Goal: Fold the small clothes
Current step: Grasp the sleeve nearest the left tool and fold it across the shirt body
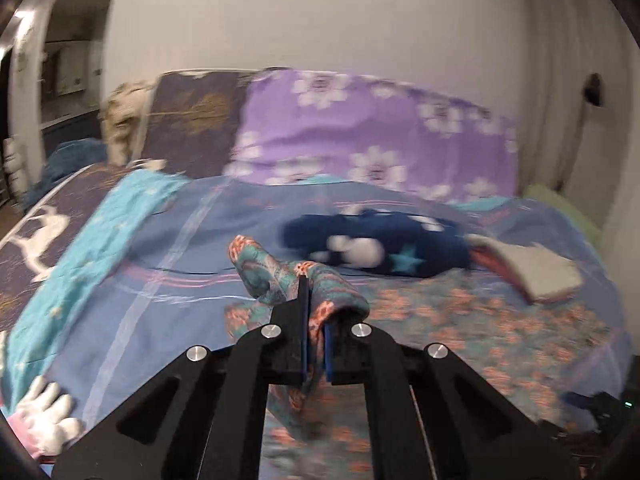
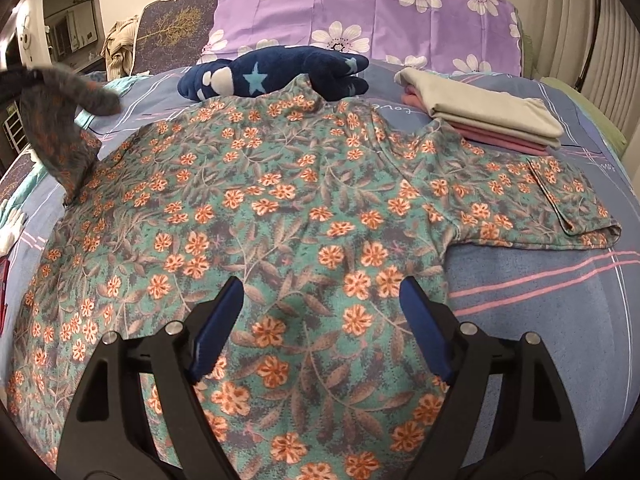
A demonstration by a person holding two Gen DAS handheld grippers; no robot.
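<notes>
Floral shirt (image 2: 280, 208) lies spread flat on the bed (image 2: 540, 300) under and ahead of my right tool (image 2: 322, 300), its right sleeve (image 2: 560, 208) stretched out ahead and to the right; the left sleeve (image 1: 280, 276) is lifted off the bed, pinched between the blue pads of my left tool (image 1: 314, 304), which are pressed together on the cloth. My right tool is spread wide and hovers low over the lower body of the shirt, gripping nothing. The risk I see is the thin bunch of fabric sliding out of the left pinch as I carry it across, since only a small fold is caught; the sleeve would drop crooked and wrinkle the fold. Pulling too hard could also drag the whole shirt sideways, because nothing pins it down. Just beyond the collar sits a navy plush toy (image 2: 276, 72), and ahead to the right a folded stack (image 2: 480, 116) touches the shoulder, so a shifted shirt could snag either. My left tool is raised and angled forward; the blur in its view suggests it is moving.
</notes>
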